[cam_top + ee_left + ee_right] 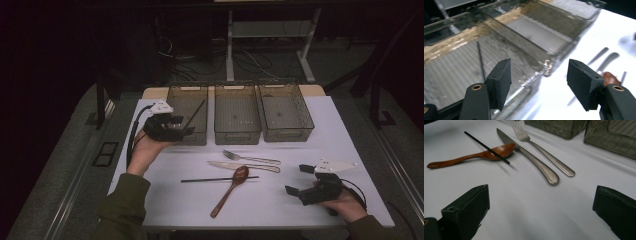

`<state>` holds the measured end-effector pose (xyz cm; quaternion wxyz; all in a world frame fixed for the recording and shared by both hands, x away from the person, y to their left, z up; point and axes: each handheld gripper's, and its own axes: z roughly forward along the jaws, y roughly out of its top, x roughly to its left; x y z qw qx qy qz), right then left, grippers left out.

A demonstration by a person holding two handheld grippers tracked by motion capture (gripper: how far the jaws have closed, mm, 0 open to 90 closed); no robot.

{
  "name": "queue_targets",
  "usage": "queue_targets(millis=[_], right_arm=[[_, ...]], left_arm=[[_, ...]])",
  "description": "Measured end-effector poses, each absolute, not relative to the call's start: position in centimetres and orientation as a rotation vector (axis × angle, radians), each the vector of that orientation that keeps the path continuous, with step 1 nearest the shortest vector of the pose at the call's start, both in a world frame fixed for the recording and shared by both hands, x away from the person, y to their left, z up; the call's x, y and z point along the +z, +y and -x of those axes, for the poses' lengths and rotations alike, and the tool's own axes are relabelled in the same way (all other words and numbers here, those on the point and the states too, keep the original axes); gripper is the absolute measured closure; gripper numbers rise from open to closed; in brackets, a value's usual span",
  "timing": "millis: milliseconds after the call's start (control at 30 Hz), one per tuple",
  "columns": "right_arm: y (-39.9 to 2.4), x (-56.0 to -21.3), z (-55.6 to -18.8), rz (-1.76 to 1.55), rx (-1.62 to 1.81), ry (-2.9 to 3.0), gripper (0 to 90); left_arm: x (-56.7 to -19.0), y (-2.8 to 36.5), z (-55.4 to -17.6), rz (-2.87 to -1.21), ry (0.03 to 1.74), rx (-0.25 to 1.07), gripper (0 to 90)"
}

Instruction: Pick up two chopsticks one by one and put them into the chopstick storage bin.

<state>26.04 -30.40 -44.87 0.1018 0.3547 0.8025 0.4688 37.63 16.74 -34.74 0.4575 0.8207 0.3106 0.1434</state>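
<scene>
The left gripper point(176, 125) hangs by the left bin point(187, 102), fingers apart and empty. A black chopstick point(195, 113) leans inside that bin. The right gripper point(299, 179) rests wide open, empty, on the counter point(280, 200).

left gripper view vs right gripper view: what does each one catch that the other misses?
Left gripper view alone: a black chopstick lying inside the leftmost bin, with the left gripper open and empty just at that bin's near rim.

Right gripper view alone: the fork's tines, the second chopstick resting across the wooden spoon's bowl, and the open, empty right gripper.

Both: the wooden spoon, the knife, the fork's handle, grey bins and the white table.
</scene>
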Motion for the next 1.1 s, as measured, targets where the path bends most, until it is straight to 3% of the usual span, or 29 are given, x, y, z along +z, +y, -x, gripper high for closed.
queue_targets(millis=[800,1100], right_arm=[[-30.0,-44.3,-25.9,-1.040,1.428,2.361,0.4],[-29.9,-44.4,-25.9,-1.046,1.412,2.377,0.4]], left_arm=[[-39.1,13.9,-32.0,-2.088,0.591,0.226,34.7],[-40.9,13.6,-31.0,-2.103,0.524,0.135,45.7]])
